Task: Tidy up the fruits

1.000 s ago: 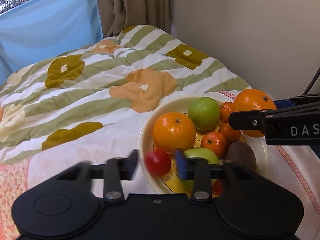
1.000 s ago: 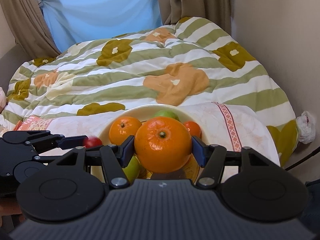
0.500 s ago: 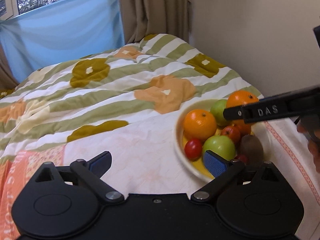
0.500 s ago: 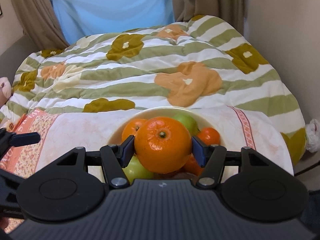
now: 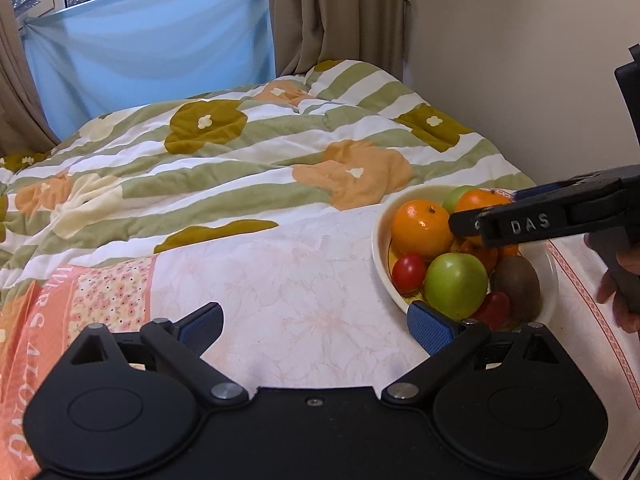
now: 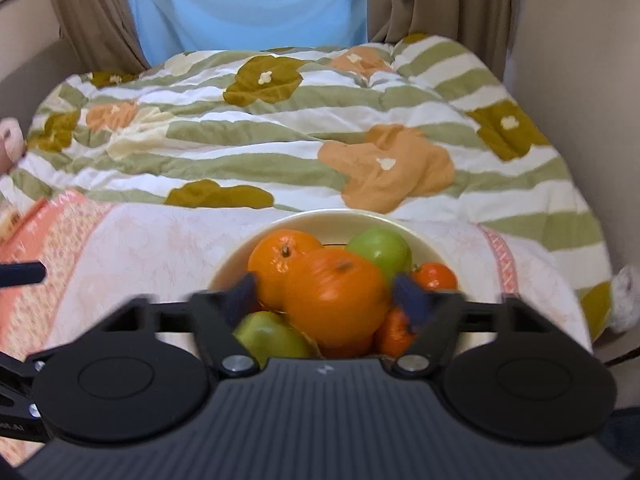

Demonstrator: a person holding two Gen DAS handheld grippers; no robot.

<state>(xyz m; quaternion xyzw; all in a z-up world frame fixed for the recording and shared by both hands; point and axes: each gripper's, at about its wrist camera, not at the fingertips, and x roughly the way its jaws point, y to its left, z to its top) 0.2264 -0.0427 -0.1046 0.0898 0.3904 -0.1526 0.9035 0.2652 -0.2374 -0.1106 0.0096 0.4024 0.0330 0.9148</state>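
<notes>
A cream bowl [image 5: 380,240] of fruit sits on the bed at the right, and shows in the right wrist view [image 6: 320,218]. It holds oranges, green apples [image 5: 456,284], a red tomato [image 5: 409,273], a kiwi [image 5: 517,282] and small tangerines. My left gripper [image 5: 314,326] is open and empty, over the cloth left of the bowl. My right gripper [image 6: 330,298] is over the bowl with its jaws apart on either side of a large orange [image 6: 336,292], which lies on the pile; its fingers are blurred. The right gripper shows from the side in the left wrist view [image 5: 520,222].
A pink and white cloth [image 5: 280,280] lies under the bowl on a striped floral quilt [image 5: 240,152]. A wall [image 5: 520,60] runs along the right, curtains and a blue sheet [image 5: 152,48] at the back. The bed edge drops off right of the bowl.
My left gripper let go of the red tomato in the bowl, opened wide and drew back left. My right gripper lowered the large orange onto the pile and its jaws have opened off it.
</notes>
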